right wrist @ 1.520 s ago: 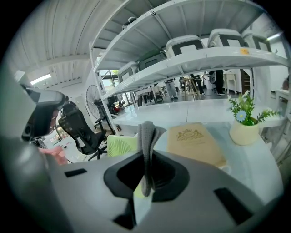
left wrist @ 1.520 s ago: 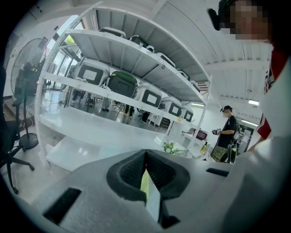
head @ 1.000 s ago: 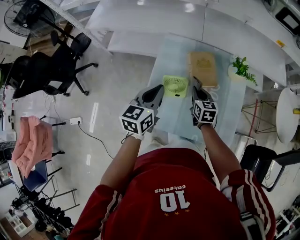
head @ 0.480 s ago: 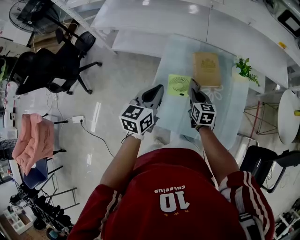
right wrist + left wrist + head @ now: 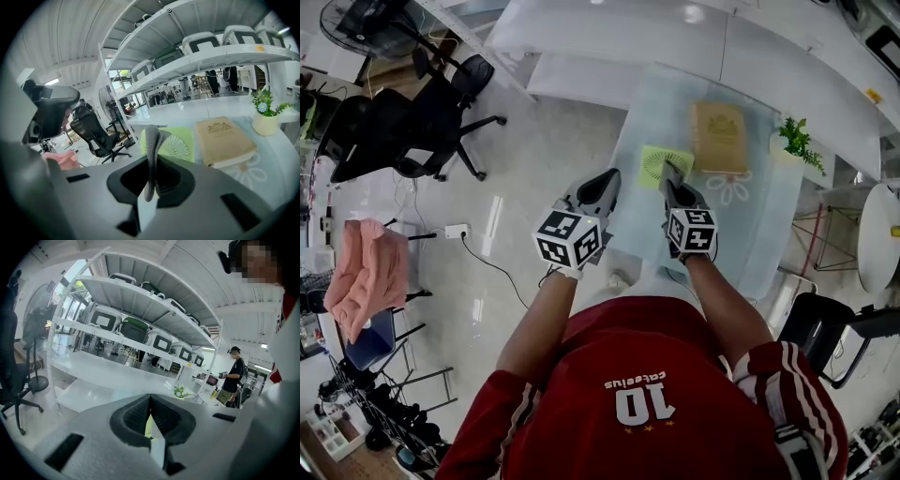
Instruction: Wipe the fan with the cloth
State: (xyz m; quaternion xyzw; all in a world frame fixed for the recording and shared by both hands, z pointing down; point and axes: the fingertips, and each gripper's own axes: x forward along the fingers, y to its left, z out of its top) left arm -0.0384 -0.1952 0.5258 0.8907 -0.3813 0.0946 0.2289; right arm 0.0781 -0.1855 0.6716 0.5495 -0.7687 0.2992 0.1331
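A small lime-green fan (image 5: 654, 163) lies flat on the pale glass table (image 5: 759, 234), its round grille (image 5: 174, 144) facing up. My right gripper (image 5: 673, 178) reaches over the fan's near right corner and hides part of it. This gripper (image 5: 151, 165) is shut on a grey cloth (image 5: 152, 140), which stands up in a fold from between the jaws. My left gripper (image 5: 602, 190) hovers off the table's left edge, left of the fan. Its jaws (image 5: 150, 403) are shut on nothing, and a sliver of the green fan (image 5: 148, 426) shows below them.
A tan book (image 5: 719, 137) lies just right of the fan, with a small potted plant (image 5: 794, 141) beyond it. Black office chairs (image 5: 389, 131) stand on the floor to the left, and a pink cloth (image 5: 367, 277) hangs on a rack. White shelving (image 5: 206, 51) runs behind the table, where a person (image 5: 233, 376) stands.
My right gripper has moved forward and left with the cloth, from beside the fan's right edge to over its near right corner. The left gripper has hardly moved.
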